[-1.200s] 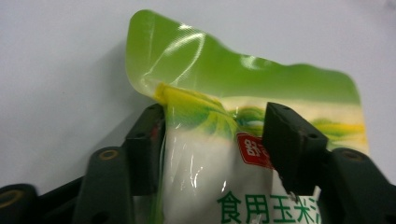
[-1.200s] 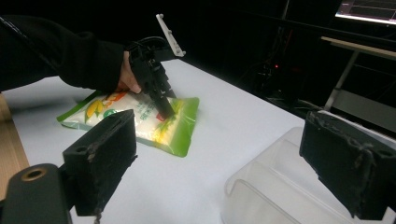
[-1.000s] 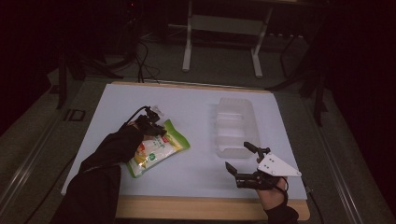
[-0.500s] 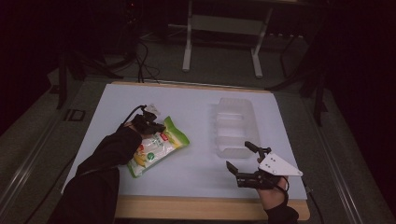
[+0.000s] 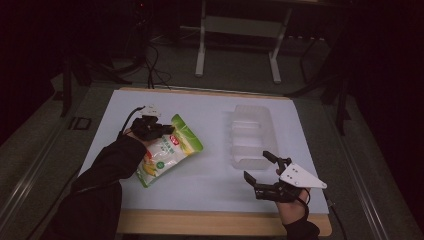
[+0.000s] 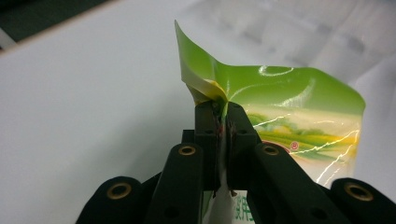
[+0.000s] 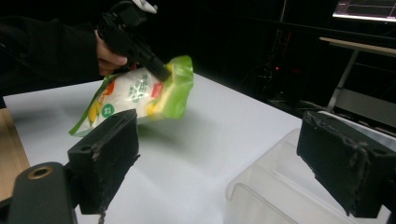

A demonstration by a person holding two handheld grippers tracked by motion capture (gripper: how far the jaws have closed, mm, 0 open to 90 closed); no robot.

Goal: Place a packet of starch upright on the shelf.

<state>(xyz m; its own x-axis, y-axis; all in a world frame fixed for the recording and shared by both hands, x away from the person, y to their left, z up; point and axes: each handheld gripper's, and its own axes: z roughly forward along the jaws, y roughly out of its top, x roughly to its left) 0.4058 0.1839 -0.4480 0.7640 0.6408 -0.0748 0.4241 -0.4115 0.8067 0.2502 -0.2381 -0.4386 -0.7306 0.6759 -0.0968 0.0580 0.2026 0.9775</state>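
The left gripper [image 5: 161, 128] has its jaws closed tight on the green top edge of the snack bag [image 5: 167, 156], pinching it near one corner; the bag's long axis runs back from that pinch toward the person's sleeve, its lower end on or close to the white table [image 5: 210, 107]; the clear tray [image 5: 250, 135] lies well apart, off the bag's far side, so the carry probably goes that way; the right gripper [image 5: 262, 170] hangs with jaws spread wide and empty, just beside the tray's near end, the closer of the two to it.
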